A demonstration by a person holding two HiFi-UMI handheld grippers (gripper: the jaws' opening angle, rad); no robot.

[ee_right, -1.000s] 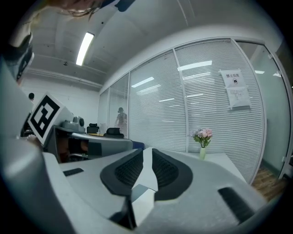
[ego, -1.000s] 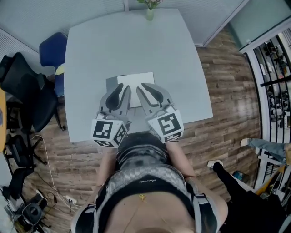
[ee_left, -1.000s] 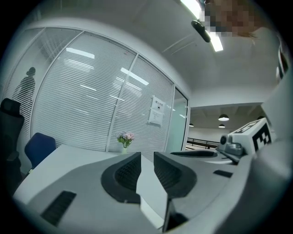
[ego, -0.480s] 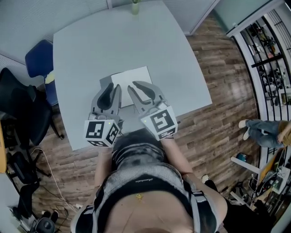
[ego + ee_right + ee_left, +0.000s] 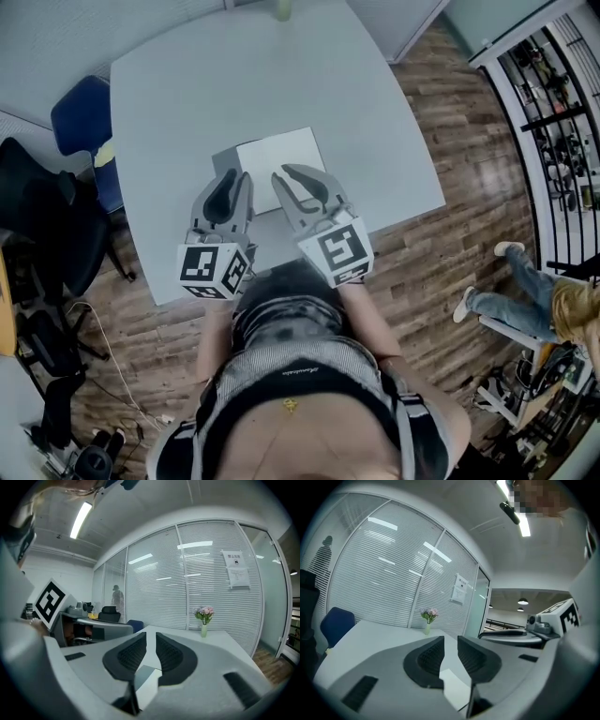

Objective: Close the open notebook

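Observation:
The notebook (image 5: 278, 157) lies on the grey table (image 5: 187, 84) with a white page facing up and a grey strip along its left side. Both grippers hover side by side over its near edge. My left gripper (image 5: 236, 180) is over the grey left part, my right gripper (image 5: 294, 178) over the white page. Each is open only by a narrow gap, with nothing between the pads. In the left gripper view the white page (image 5: 457, 686) shows below the left gripper (image 5: 450, 639). The right gripper view shows the notebook (image 5: 145, 681) under the right gripper (image 5: 151, 637).
A small vase of flowers (image 5: 283, 9) stands at the table's far edge. A blue chair (image 5: 80, 108) and a black office chair (image 5: 37, 187) stand left of the table. A person (image 5: 525, 300) is on the wooden floor at the right.
Both grippers have kept their place over the notebook's near edge, their jaws unchanged. The head view shifted a little. The person on the right has moved.

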